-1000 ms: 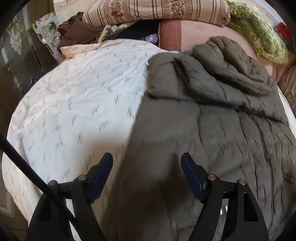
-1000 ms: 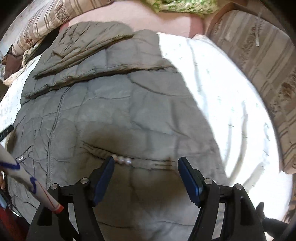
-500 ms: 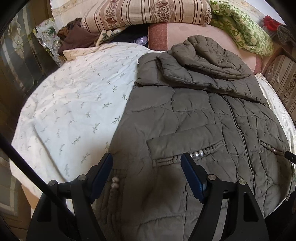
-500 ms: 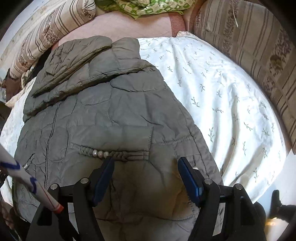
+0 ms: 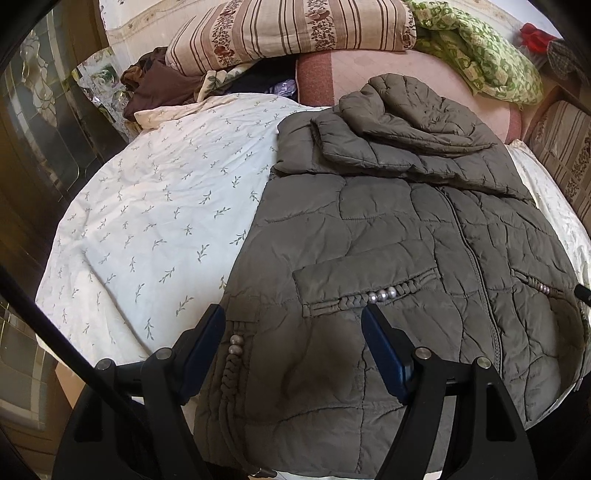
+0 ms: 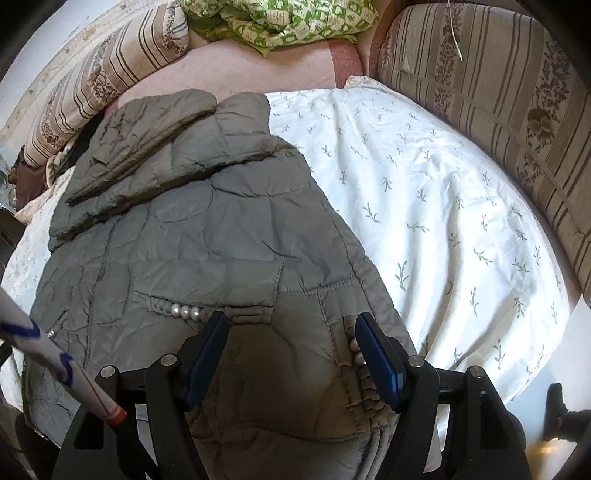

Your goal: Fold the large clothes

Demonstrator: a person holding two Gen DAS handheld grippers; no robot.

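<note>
A grey-green quilted jacket point(image 5: 388, 236) lies flat on a white sheet with small leaf print point(image 5: 166, 221), front side up, the zipper closed. Its hood point(image 5: 402, 122) is at the far end, folded down over the shoulders. The near hem hangs a little over the near edge of the bed. The left gripper point(image 5: 293, 347) is above the near left part of the jacket with its jaws wide apart, and it holds nothing. The right gripper point(image 6: 291, 347) is above the near right part, also wide apart and empty. Pearl beads point(image 6: 186, 312) decorate the pockets. A striped pillow point(image 5: 288, 33) and a green patterned blanket point(image 5: 476, 55) lie at the far side.
</note>
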